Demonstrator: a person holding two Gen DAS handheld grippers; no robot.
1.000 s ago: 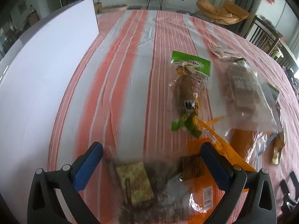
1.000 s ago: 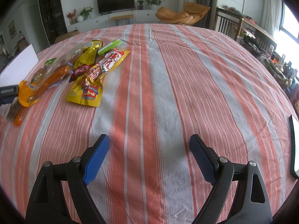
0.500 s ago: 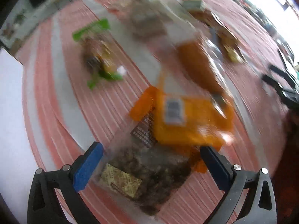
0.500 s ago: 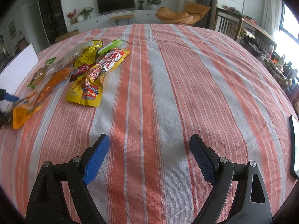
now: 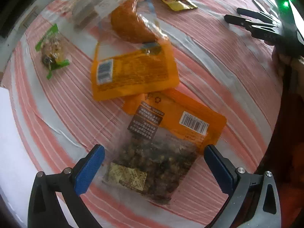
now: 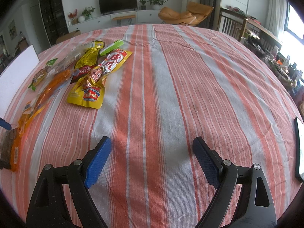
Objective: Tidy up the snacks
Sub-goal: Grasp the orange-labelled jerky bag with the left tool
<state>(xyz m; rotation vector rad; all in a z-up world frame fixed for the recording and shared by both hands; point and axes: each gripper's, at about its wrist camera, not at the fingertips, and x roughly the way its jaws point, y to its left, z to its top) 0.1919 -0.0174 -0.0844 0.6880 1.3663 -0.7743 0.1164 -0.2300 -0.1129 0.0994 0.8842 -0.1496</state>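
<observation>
One bench (image 6: pixel 171 87), under a red, white and grey striped cloth, fills both views, and all the snacks lie toward its left side as the right wrist camera sees it, with the far and right parts bare. A single white board (image 6: pixel 17 72) stands at the left edge, cut off by the frame. Two grippers show: the left gripper (image 5: pixel 153 163) is spread wide just above a clear packet of dark snack pieces (image 5: pixel 153 163), its blue pads on either side of the packet and touching nothing that can be seen; the right gripper (image 6: pixel 152 157) is also spread wide, over bare cloth near the front edge, well apart from every packet. Two orange packets can be counted in the left wrist view: one with a barcode (image 5: pixel 133 74) lying flat, and a second (image 5: pixel 190 117) partly under the clear packet, so their joint is hard to read. Beyond them lies one clear bag holding an orange loaf-like lump (image 5: pixel 133 26), blurred, and another clear bag with pale blocks (image 5: pixel 85 13), too smeared to identify. One small green-ended packet (image 5: pixel 52 55) sits alone toward the board. Two yellow packets, a large one with red lettering (image 6: pixel 98 77) and a darker one (image 6: pixel 89 58), overlap; a green strip (image 6: pixel 112 47) lies at their far end.
</observation>
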